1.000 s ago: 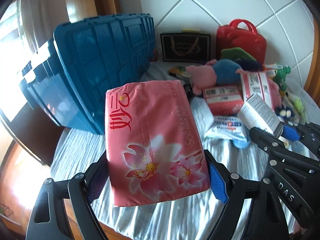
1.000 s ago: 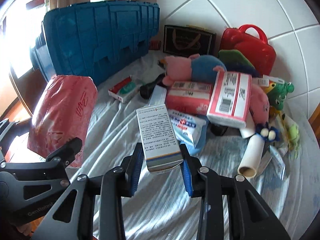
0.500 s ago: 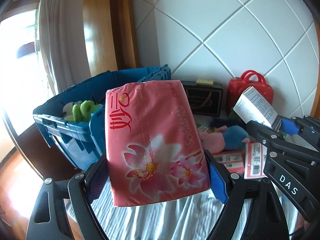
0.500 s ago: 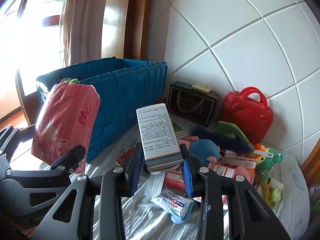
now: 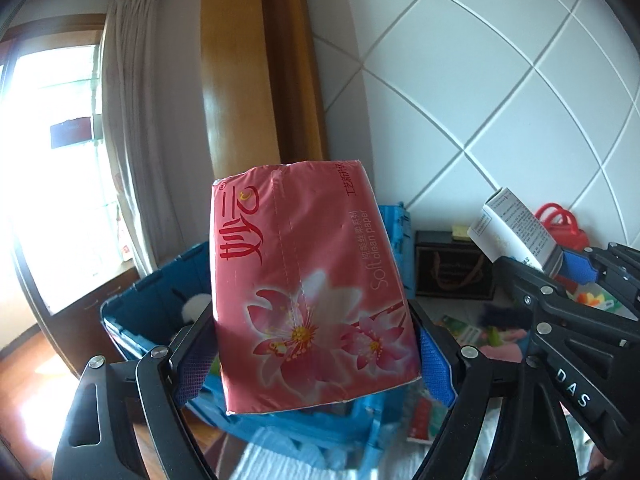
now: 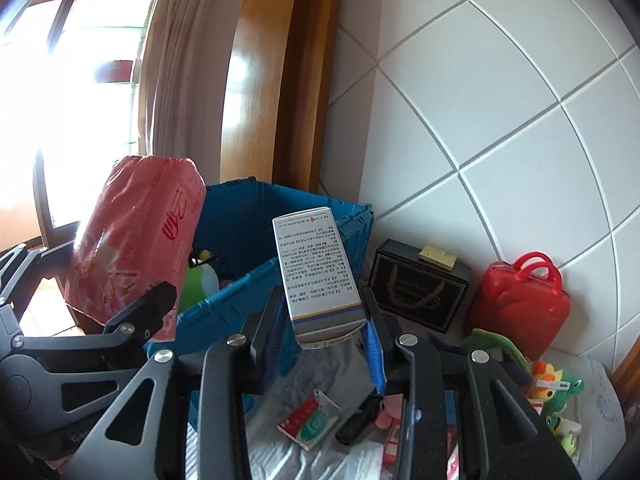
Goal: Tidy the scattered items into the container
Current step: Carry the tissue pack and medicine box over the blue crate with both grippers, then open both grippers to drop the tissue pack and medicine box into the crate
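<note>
My left gripper (image 5: 314,354) is shut on a pink tissue pack (image 5: 308,280) with a flower print, held high in front of the open blue crate (image 5: 132,304). The same tissue pack (image 6: 132,240) shows at the left of the right wrist view, beside the blue crate (image 6: 248,284). My right gripper (image 6: 326,328) is shut on a white medicine box (image 6: 316,268) covered in small print, raised just right of the crate's rim. That box (image 5: 512,228) and the right gripper's black arm appear at the right of the left wrist view. Soft toys lie inside the crate.
On the striped sheet (image 6: 320,456) below lie a small red-green box (image 6: 310,420), a dark remote-like item (image 6: 356,420) and plush toys (image 6: 556,392). A black gift box (image 6: 416,292) and a red case (image 6: 520,304) stand against the tiled wall. A curtain (image 5: 132,120) hangs left.
Both grippers have risen with their loads and swung left toward the crate. The crate's open top now shows below them, and the scattered items have dropped low in both views.
</note>
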Available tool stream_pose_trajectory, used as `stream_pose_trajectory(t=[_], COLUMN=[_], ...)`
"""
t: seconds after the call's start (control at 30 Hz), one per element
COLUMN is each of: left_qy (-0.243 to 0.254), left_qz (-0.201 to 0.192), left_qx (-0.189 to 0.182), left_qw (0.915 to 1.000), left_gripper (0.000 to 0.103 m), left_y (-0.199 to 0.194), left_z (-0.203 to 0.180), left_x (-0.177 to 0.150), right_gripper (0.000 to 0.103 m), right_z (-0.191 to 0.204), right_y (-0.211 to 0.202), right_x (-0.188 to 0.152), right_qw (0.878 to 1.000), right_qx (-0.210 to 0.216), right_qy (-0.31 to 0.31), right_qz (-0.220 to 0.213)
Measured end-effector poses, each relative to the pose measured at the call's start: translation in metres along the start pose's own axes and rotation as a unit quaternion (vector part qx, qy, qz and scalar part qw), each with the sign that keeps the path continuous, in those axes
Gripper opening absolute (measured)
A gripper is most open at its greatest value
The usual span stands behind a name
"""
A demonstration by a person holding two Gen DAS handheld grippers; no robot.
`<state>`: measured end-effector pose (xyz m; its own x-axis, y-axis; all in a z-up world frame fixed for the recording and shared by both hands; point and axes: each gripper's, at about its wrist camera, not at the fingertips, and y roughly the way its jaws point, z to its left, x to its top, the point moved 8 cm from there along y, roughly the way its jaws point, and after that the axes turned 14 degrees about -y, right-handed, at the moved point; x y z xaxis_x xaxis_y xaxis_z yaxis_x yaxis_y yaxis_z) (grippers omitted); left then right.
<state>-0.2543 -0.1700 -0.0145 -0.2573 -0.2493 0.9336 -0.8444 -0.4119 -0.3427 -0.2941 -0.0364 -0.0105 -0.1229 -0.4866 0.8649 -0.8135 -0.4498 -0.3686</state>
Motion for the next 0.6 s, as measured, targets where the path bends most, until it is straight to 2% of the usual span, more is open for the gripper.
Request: stream_pose_trajectory(t=[0.23, 0.47, 0.6], left_qy=[0.005, -0.004, -0.007], left_qz=[0.022, 0.065, 0.085], left_qx=[0.013, 0.001, -0.009], left_qw=[0.9997, 0.9979, 0.9963], left_gripper=[0.086, 0.087, 0.094], left_y=[0.072, 0.131, 0.15], left_z=[0.07, 0.102, 0.103], left_x=[0.032, 0.039, 0.036], right_gripper=[0.035, 0.035, 0.035], right_z=[0.051, 0.073, 0.074], right_y=[0.059, 0.12, 0.147], right_x=[0.061, 0.09, 0.096], right_qw=[1.0, 1.0, 0.999], right_qx=[0.004, -0.005, -0.02], right_qy=[-0.001, -0.001, 0.0], right_qz=[-0.006, 0.018, 0.041])
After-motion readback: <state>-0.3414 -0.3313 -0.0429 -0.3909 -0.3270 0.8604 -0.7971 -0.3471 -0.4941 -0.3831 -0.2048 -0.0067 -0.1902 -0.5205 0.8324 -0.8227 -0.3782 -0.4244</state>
